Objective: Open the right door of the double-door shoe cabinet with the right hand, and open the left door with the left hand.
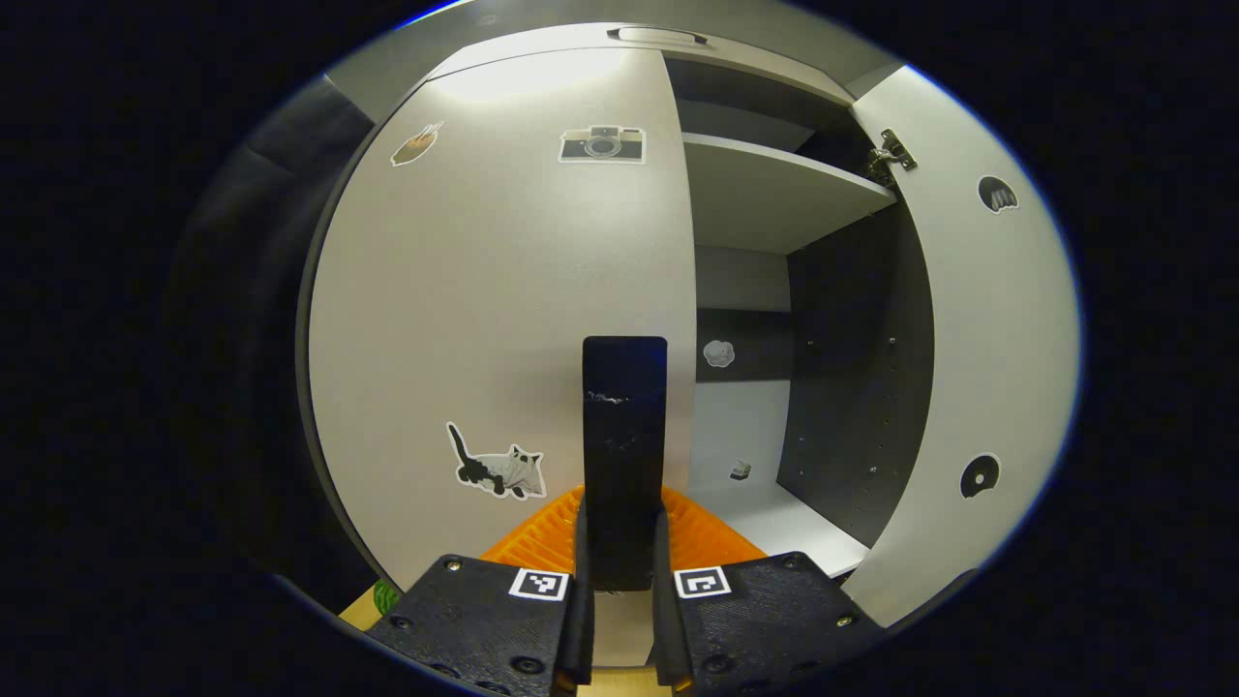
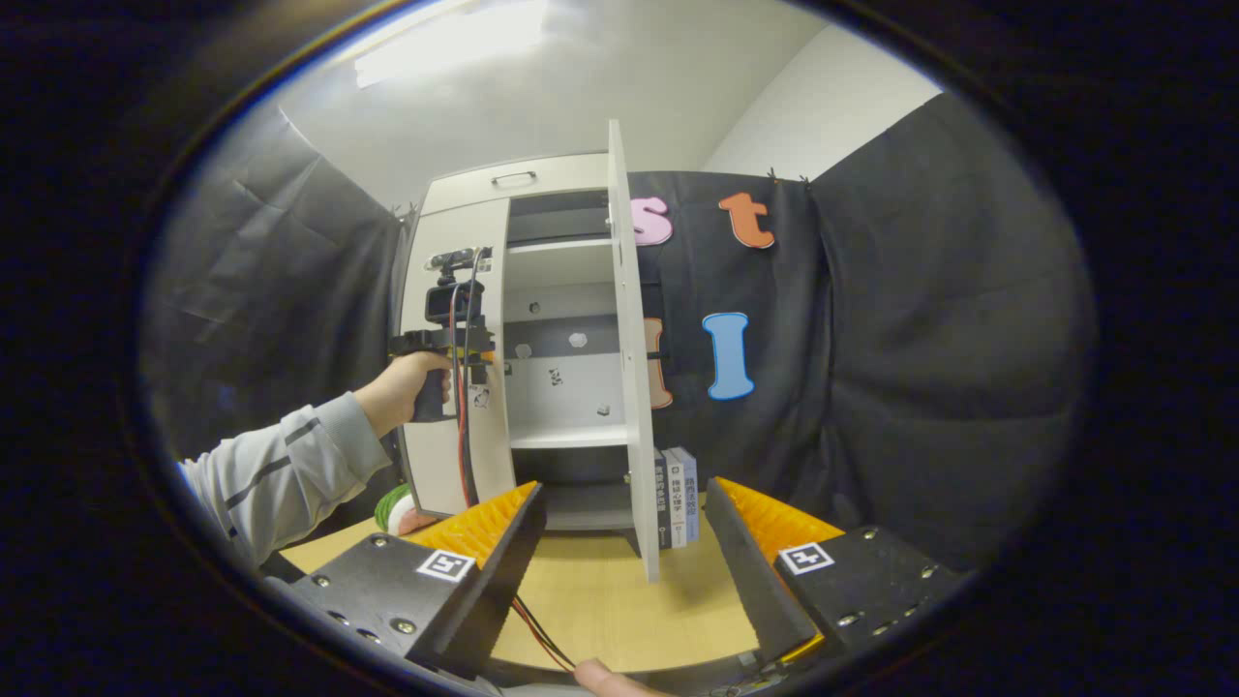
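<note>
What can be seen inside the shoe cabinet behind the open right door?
Behind the right door, the shoe cabinet shows pale shelves, a dark side wall and small stickers. No shoes show. The shut left door hides the left half.

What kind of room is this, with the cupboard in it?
Probably a recording booth, not a real home: black cloth wall hangs behind a small shoe cabinet standing on a wooden table, beside some books.
</note>
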